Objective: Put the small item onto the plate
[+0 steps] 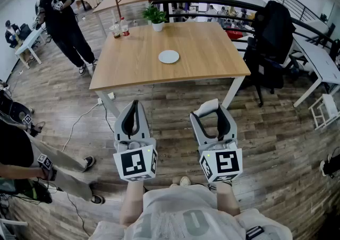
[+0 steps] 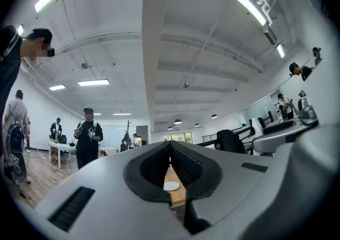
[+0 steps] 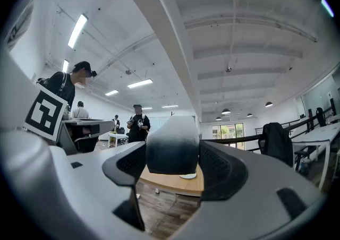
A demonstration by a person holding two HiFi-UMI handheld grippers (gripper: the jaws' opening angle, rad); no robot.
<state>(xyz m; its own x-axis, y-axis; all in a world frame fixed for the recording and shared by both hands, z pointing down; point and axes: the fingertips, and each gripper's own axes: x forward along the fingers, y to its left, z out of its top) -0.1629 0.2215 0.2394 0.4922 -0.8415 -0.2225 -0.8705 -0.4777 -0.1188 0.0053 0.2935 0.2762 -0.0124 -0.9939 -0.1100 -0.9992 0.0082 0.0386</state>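
Wooden table (image 1: 207,58) ahead, left gripper (image 1: 135,105) level, fingers (image 2: 151,167) closed, right gripper (image 1: 211,114) level, clamping small item (image 3: 172,146)

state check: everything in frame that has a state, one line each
left claw: shut, empty, short of the table
right claw: shut on the small item
small item: gripped between the jaws, not yet on the plate
plate: empty, flat on the table
potted plant: upright, at the table's far edge
bottles: upright, near the far left corner
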